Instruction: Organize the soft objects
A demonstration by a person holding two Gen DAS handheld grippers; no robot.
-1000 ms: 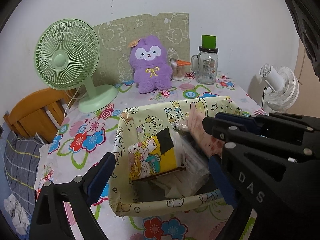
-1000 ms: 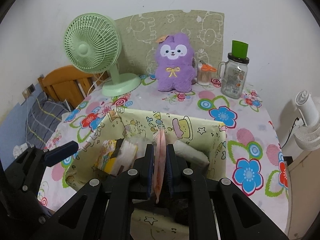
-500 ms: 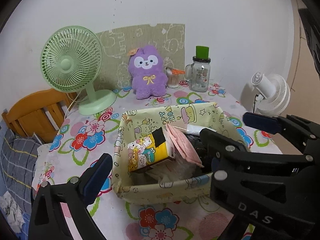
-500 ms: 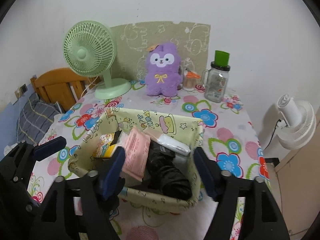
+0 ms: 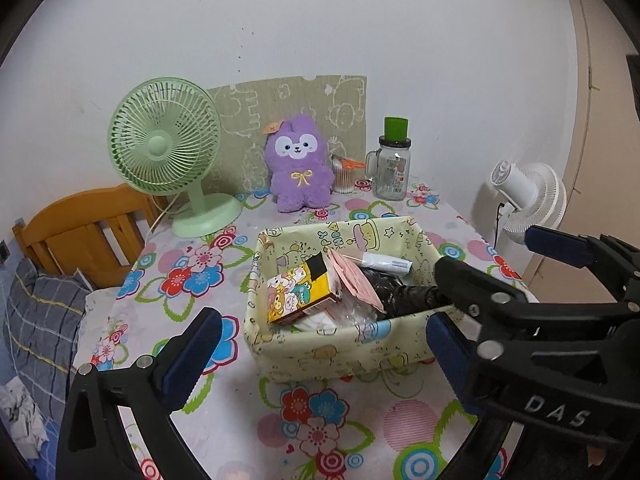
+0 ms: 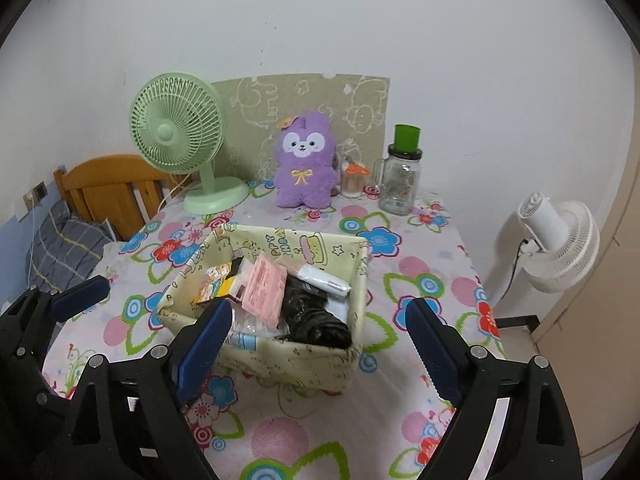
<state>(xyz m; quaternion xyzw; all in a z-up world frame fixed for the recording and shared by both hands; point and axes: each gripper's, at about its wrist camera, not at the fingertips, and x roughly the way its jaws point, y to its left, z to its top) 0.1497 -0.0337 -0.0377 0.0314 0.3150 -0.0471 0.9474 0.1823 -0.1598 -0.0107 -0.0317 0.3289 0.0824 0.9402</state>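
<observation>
Both tongs empty above the basket

We hold our right tongs (image 6: 320, 344) wide, jaws just opened, nothing between them; left tongs (image 5: 320, 344) equally wide and empty. The pink packet (image 6: 266, 286) leans inside the fabric basket (image 6: 304, 364) against the black bundle (image 6: 316, 316). Propped loosely, it could slide flat if we nudge the basket's soft wall.

Pale yellow fabric basket (image 6: 304, 364) on floral table, pink packet (image 6: 266, 290) leaning inside beside black bundle (image 6: 316, 316)
</observation>
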